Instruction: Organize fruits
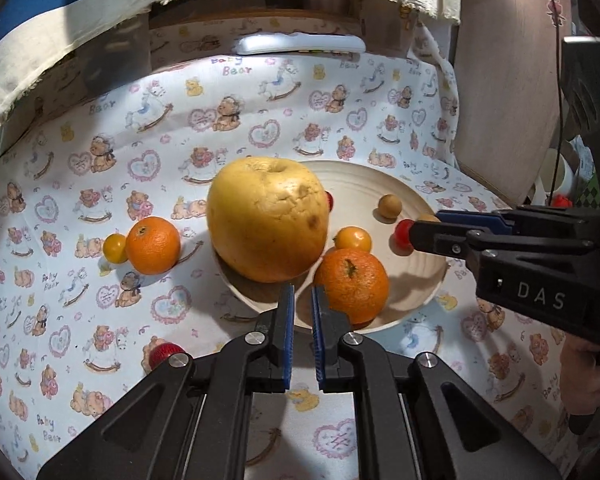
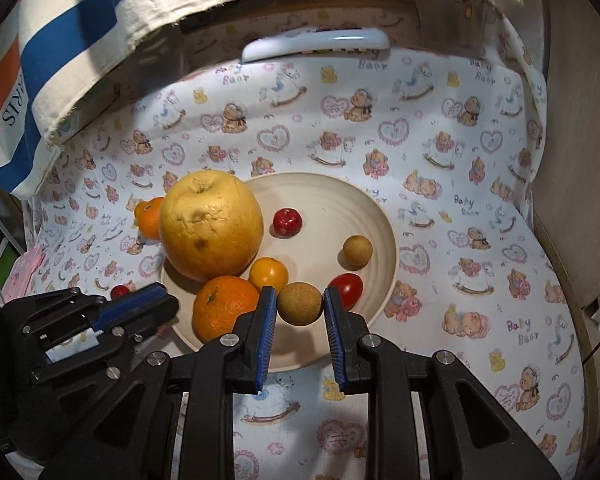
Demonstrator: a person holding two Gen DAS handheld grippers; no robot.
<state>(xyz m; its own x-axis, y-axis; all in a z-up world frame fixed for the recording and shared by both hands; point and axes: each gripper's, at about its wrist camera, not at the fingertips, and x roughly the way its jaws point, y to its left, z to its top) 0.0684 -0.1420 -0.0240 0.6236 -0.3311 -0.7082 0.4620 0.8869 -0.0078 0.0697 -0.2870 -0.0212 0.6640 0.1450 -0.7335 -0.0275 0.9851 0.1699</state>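
A cream plate [image 2: 388, 240] holds a large yellow fruit [image 2: 211, 226], an orange [image 2: 224, 312], a yellow tomato [image 2: 269, 274], a red tomato [image 2: 345, 288], a small red fruit [image 2: 287, 222] and a brown round fruit [image 2: 357, 251]. My right gripper [image 2: 300, 298] is shut on a second brown round fruit [image 2: 300, 303] just above the plate's near side. My left gripper [image 1: 303, 292] is shut and empty, over the plate's near rim [image 1: 420, 288] in front of the large yellow fruit [image 1: 268, 220]. Off the plate to the left lie another orange [image 1: 153, 245], a yellow tomato [image 1: 115, 248] and a small red fruit [image 1: 164, 354].
A bear-print cloth [image 2: 460, 184] covers the table. A white remote-like object [image 2: 316, 42] lies at the back edge. A striped cloth [image 2: 60, 48] hangs at the back left, and a wooden panel [image 2: 572, 160] stands on the right. A pink item [image 2: 20, 272] sits at the far left.
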